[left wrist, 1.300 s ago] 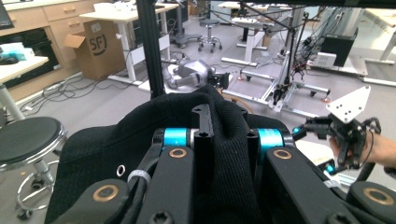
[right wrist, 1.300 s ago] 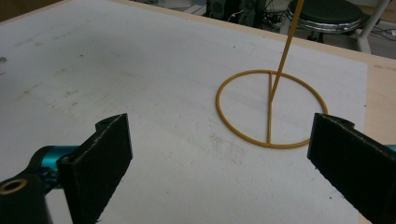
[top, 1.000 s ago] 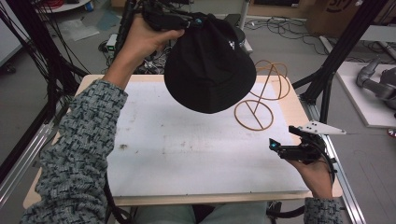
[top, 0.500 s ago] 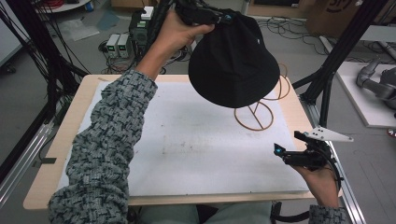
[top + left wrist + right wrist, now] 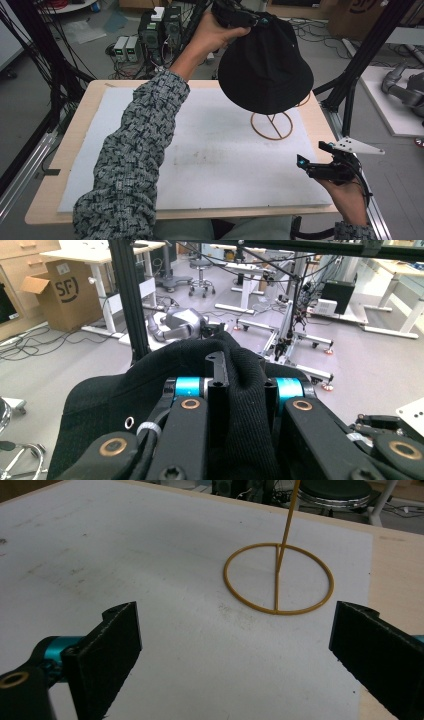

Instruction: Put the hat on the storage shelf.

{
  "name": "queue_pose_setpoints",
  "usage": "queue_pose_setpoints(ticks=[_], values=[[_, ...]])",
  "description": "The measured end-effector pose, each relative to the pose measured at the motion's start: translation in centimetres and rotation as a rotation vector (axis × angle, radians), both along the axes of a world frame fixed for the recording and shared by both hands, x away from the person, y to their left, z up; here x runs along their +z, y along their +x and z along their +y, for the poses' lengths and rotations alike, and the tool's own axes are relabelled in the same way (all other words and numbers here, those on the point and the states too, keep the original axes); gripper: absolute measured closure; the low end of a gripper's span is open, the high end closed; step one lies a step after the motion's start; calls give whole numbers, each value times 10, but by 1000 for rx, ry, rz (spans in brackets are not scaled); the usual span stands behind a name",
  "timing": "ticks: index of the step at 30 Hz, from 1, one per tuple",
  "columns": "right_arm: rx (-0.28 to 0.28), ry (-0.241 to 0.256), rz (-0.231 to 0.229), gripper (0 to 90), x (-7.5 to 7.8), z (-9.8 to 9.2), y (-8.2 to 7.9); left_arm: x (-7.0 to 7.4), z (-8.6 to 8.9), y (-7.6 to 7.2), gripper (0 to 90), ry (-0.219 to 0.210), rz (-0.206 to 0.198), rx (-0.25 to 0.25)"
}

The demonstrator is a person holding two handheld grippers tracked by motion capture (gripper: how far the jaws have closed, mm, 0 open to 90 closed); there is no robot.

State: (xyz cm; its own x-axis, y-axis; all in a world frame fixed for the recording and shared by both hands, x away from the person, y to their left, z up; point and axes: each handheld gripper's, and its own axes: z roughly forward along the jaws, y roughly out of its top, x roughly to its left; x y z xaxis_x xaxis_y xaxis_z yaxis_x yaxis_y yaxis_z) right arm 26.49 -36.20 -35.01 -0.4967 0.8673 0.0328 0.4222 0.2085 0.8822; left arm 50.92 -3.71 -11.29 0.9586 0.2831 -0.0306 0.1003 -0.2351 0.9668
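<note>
Overhead, the left gripper has its jaws clamped on a fold of the black hat, holding it in the air above the wire stand. Near the tabletop's right edge, the right gripper sits with its 2 jaws wide apart, holding nothing.
</note>
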Motion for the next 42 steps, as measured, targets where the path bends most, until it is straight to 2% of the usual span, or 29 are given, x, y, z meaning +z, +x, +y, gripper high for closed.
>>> queue_pose_setpoints(ticks=[13,26,42], values=[[1,3,6,63,-1,-1,0,-16,-14,14,815,45,10,18],[6,2,11,63,-3,-1,1,-33,-36,21,815,80,16,-8],[4,-4,14,63,-4,0,1,-48,-51,29,815,115,15,0]])
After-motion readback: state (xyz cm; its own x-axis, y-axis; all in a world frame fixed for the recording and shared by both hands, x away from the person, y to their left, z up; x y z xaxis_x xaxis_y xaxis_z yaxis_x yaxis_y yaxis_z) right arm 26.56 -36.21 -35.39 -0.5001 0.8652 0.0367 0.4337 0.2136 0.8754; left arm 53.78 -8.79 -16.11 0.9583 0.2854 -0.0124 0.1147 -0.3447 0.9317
